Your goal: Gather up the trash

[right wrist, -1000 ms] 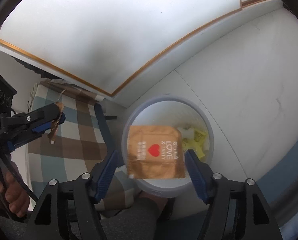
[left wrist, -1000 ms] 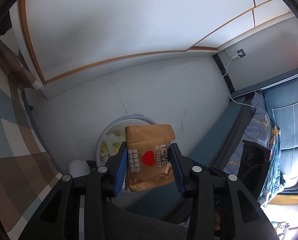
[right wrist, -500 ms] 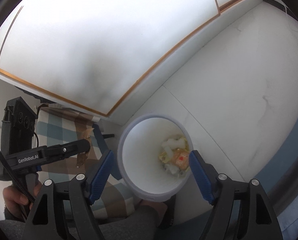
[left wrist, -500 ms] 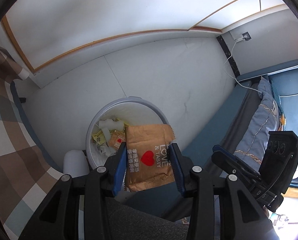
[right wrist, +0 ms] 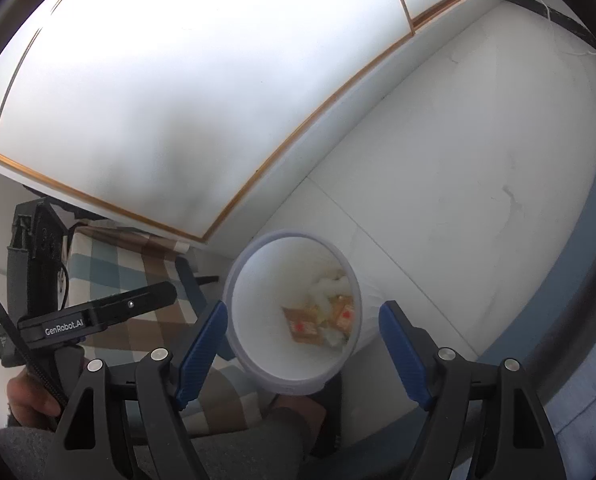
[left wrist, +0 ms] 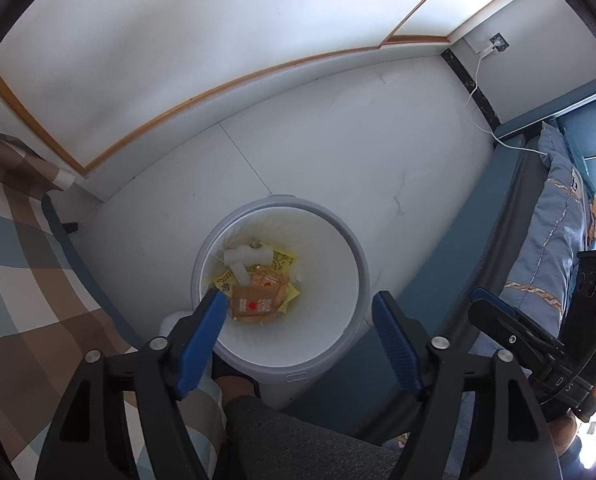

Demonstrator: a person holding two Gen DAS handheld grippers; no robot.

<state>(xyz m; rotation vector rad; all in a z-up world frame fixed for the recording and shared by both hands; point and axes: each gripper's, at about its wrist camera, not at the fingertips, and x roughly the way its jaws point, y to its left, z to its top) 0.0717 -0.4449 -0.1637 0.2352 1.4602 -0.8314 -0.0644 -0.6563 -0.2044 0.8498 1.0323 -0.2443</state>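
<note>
Trash, the brown wrapper (left wrist: 255,303) with the red heart, lies inside the white bin (left wrist: 354,240) on yellow packets. Your left tongs (left wrist: 298,312) have just been opening and stand apart, nothing between them. Your right tongs (right wrist: 303,322) hang spread and empty above the bin.

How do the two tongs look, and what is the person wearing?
Both the left tongs and the right tongs have black angular frames with silver screws and ribbed blue pads. The right wrist view shows the left tool's side with white "GenRobot.AI" lettering and a black cable. Grey clothing covers the person's leg.
</note>
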